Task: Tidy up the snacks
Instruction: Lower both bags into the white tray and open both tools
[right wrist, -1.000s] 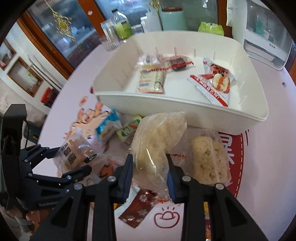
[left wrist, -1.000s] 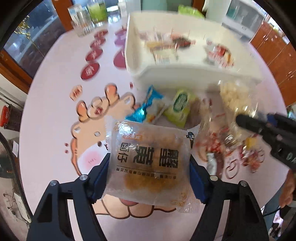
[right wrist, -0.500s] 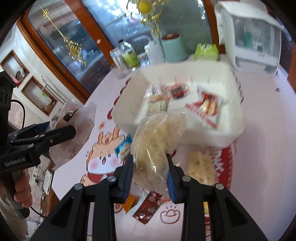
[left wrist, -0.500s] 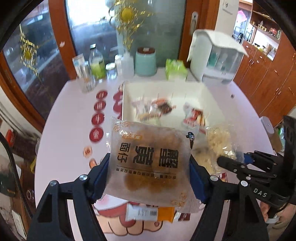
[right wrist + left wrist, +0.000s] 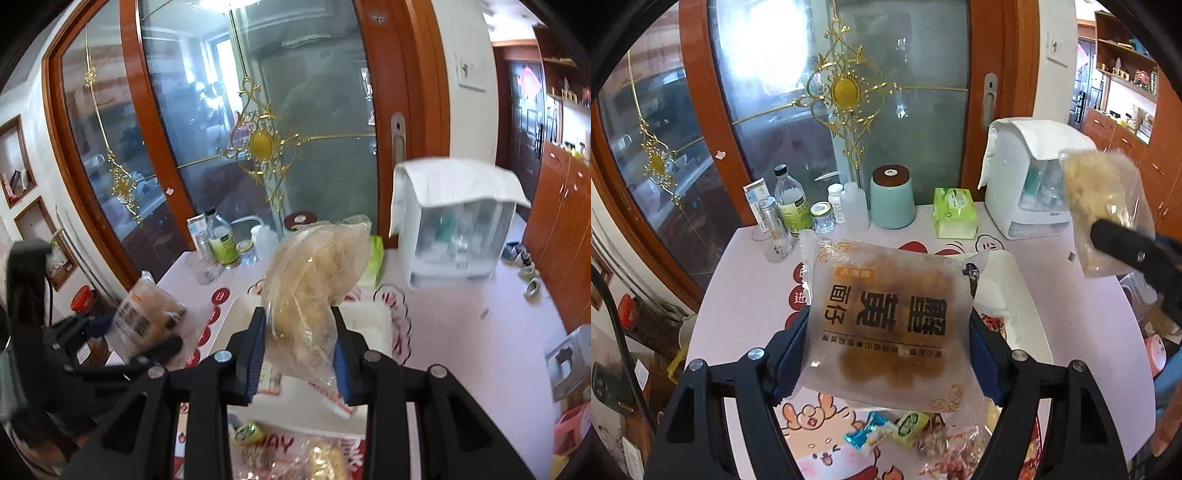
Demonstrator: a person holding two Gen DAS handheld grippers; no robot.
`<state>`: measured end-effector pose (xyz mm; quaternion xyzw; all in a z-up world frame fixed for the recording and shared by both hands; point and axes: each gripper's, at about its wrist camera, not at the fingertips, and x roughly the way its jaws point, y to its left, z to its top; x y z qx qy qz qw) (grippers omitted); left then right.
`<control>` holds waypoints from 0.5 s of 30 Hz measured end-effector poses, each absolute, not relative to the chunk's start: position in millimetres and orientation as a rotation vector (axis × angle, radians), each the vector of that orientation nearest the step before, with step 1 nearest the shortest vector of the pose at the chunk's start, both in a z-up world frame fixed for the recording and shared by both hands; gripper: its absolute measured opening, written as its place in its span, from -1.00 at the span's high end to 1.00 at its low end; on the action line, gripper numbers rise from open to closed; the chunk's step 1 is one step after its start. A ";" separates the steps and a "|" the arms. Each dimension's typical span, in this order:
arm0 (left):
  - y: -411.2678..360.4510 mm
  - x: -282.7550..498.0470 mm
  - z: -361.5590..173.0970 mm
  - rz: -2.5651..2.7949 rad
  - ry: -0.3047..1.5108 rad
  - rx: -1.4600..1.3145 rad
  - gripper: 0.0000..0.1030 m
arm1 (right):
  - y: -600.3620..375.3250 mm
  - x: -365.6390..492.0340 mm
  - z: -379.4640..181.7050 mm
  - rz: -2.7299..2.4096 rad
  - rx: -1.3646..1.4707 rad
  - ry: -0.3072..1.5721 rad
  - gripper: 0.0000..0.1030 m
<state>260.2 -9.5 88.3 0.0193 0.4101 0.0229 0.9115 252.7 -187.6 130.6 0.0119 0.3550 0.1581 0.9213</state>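
Observation:
My left gripper (image 5: pixel 888 354) is shut on a clear snack packet with black Chinese lettering (image 5: pixel 886 321), held high above the table. It also shows in the right wrist view (image 5: pixel 147 317). My right gripper (image 5: pixel 297 365) is shut on a clear bag of pale puffed snacks (image 5: pixel 314 291), also raised; the bag shows at the right of the left wrist view (image 5: pixel 1104 214). The white bin (image 5: pixel 1008 295) lies below, mostly hidden behind the packet. Its rim shows in the right wrist view (image 5: pixel 369 321).
Loose snacks (image 5: pixel 905 428) lie on the pink cartoon tablecloth (image 5: pixel 757 295) below. Bottles and jars (image 5: pixel 790 206), a teal canister (image 5: pixel 892 197), a green tissue pack (image 5: pixel 955 212) and a white appliance (image 5: pixel 1030 177) stand along the far edge by a glass door.
Both grippers have lifted their packets well up from the table and tilted upward. The view now takes in the door and far edge instead of the bin's inside.

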 end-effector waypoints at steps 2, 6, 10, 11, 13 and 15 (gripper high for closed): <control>-12.4 273.6 77.2 0.049 0.867 0.036 -0.47 | -183.6 264.8 127.2 0.320 -0.007 0.756 0.37; -17.5 294.3 44.7 0.043 0.930 0.044 -0.48 | -165.5 292.3 92.8 0.289 -0.083 0.844 0.37; -21.0 315.3 3.5 0.030 1.014 0.067 -0.48 | -156.1 308.4 37.7 0.274 -0.122 0.946 0.36; -22.2 319.7 -6.8 0.037 1.033 0.089 -0.48 | -154.6 312.6 22.4 0.266 -0.129 0.975 0.36; -24.0 324.8 -22.8 0.040 1.057 0.116 -0.48 | -155.7 319.0 0.0 0.259 -0.113 1.019 0.36; -23.8 332.5 -39.9 0.038 1.088 0.124 -0.48 | -158.1 325.0 -18.8 0.249 -0.098 1.060 0.36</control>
